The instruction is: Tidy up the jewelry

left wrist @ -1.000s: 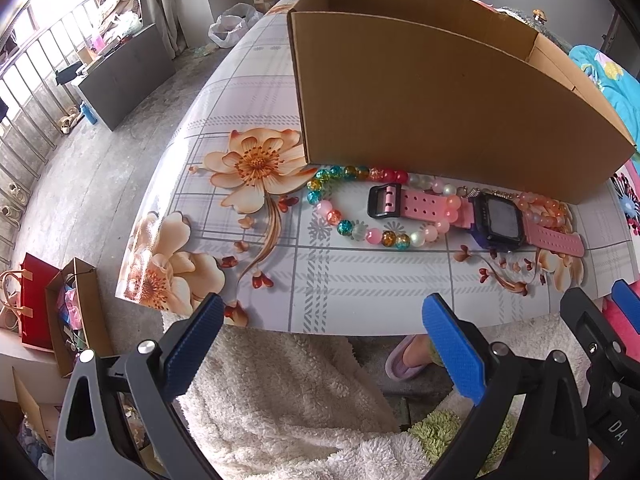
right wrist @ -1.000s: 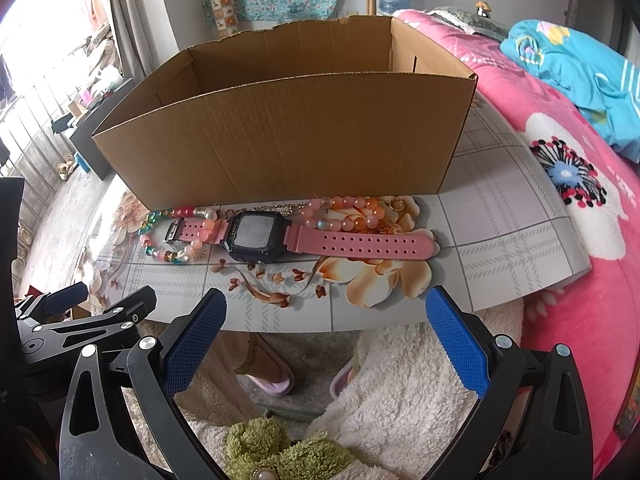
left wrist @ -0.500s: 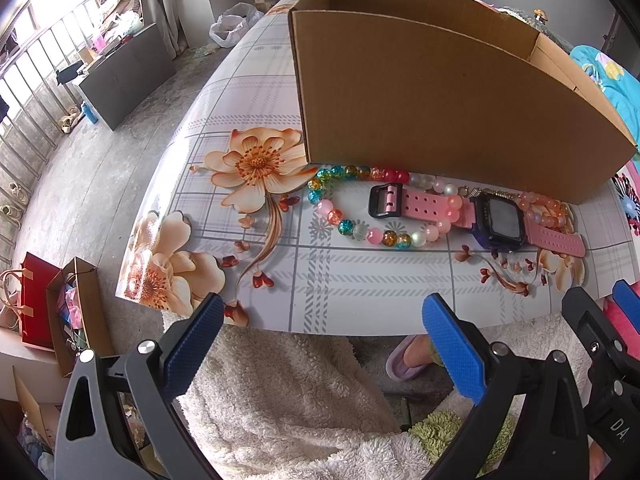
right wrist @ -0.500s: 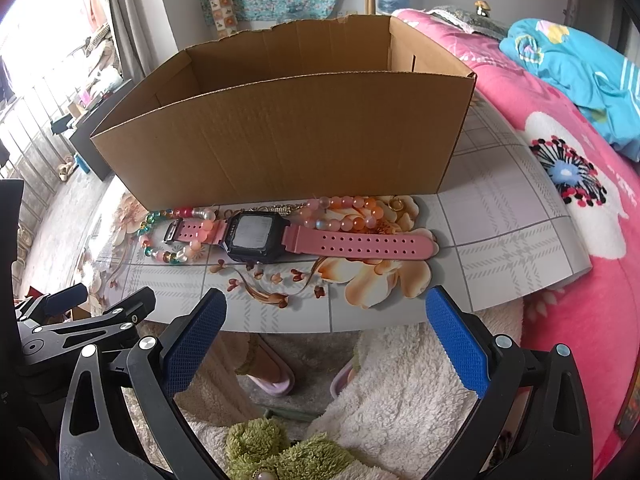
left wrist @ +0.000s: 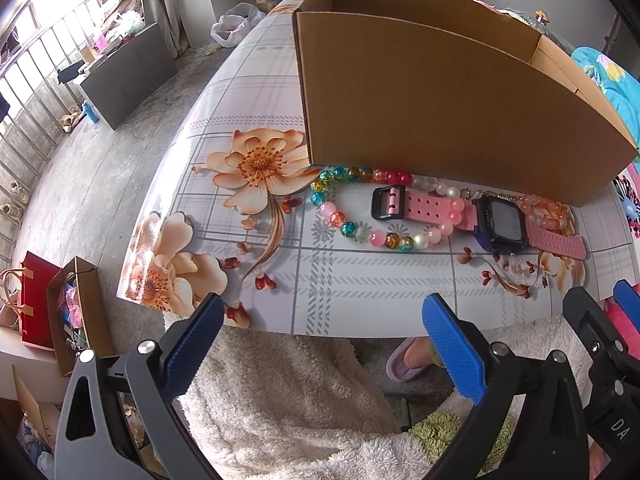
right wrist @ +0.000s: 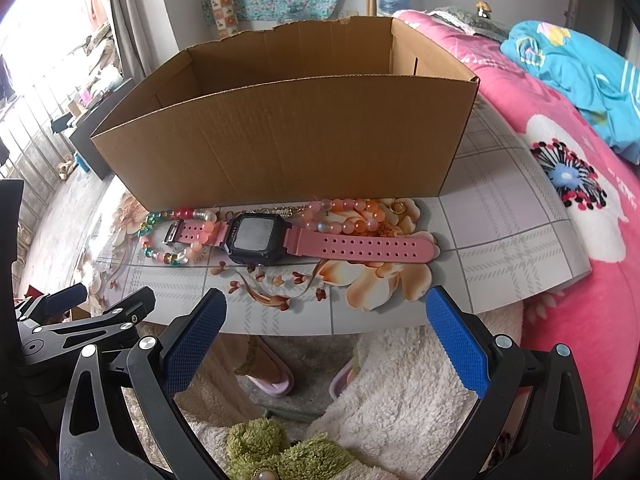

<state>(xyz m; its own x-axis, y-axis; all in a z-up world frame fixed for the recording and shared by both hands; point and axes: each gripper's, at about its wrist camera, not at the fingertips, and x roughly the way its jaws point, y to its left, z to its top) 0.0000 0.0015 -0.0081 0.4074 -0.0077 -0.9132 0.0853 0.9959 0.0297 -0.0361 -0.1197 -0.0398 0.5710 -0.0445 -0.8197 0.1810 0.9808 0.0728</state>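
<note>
From the left wrist I see my left gripper [left wrist: 320,344] spread wide and empty off the table's [left wrist: 360,288] near edge; the multicoloured bead bracelet [left wrist: 360,204] lies against the cardboard box [left wrist: 440,112]. From the right wrist, my right gripper [right wrist: 326,336] is likewise spread and empty; the pink watch [right wrist: 280,236] lies before the box, peach beads [right wrist: 352,216] behind its strap.

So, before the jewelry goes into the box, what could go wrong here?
1. The watch strap lies across the multicolored bead bracelet, so lifting one may drag the other.
2. The peach bead bracelet touches the watch too and may snag.
3. The cardboard box has a tall front wall; items must clear it.
</note>
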